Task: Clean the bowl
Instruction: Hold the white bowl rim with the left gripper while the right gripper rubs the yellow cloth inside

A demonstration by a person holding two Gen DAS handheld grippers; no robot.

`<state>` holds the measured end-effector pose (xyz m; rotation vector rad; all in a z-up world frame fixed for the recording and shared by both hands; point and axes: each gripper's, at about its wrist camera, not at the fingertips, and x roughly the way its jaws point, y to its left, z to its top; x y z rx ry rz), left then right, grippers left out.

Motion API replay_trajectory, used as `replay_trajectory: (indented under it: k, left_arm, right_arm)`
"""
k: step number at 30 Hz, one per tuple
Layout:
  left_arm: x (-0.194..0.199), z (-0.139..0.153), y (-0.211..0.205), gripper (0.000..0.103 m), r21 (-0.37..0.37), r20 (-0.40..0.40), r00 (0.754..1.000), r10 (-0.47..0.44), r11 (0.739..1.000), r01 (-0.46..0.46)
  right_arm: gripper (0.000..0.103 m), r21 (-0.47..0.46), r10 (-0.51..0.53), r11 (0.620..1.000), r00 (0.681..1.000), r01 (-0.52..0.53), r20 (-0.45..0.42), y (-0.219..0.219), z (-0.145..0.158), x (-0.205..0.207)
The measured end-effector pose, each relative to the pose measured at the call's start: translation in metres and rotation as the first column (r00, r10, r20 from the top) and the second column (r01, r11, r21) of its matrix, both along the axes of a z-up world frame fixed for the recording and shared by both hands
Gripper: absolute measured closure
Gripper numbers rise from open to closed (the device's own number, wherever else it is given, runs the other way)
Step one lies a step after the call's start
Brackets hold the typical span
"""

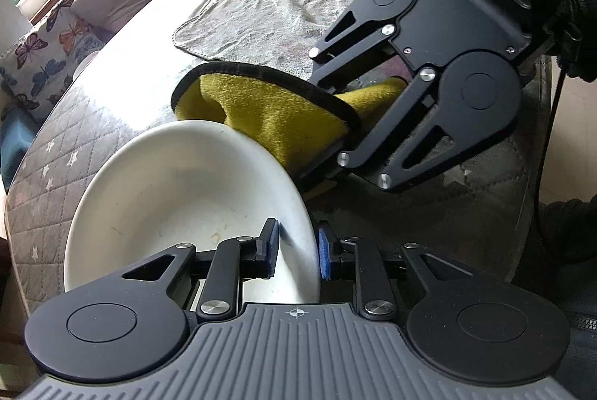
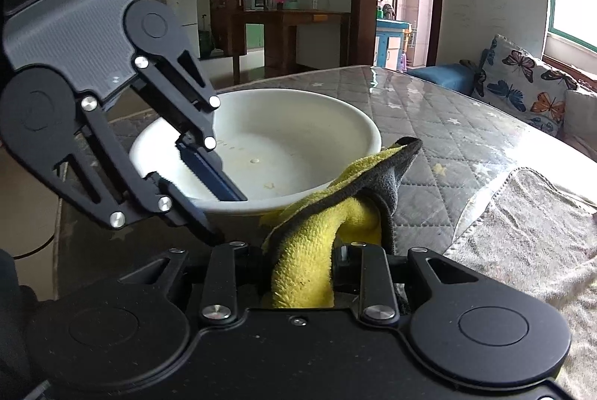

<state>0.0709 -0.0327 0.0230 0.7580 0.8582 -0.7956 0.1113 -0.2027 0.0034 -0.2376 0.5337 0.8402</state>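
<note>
The wide white ceramic bowl [image 1: 179,206] is pinched at its rim by the left gripper [image 1: 296,252], blue pads [image 1: 324,254] clamped on either side of the wall. It sits near the table's [image 1: 93,124] quilted grey edge. The yellow, black-edged microfibre cloth [image 2: 309,269] is gripped in the right gripper [image 2: 298,273], draped against the bowl's rim. A grey towel [image 1: 283,4] lies spread beyond.

White bowl [image 1: 179,198] tilted; yellow cloth [image 1: 276,124] touching rim
</note>
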Motion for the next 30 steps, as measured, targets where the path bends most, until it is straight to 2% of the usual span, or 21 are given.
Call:
replay_trajectory:
  k: [18,30]
  left_arm:
    - [-0.002,0.003,0.005,0.080,-0.005,-0.006,1.000,0.001,1.000,-0.001]
    - [0.002,0.001,0.006,0.079,-0.004,-0.010,1.000,0.011,1.000,-0.011]
  right_arm:
    - [0.072,-0.025,-0.028,0.999,0.999,0.028,0.018,0.007,-0.003,0.044]
    - [0.072,-0.032,-0.014,0.999,0.999,0.015,0.030,0.004,-0.003,0.025]
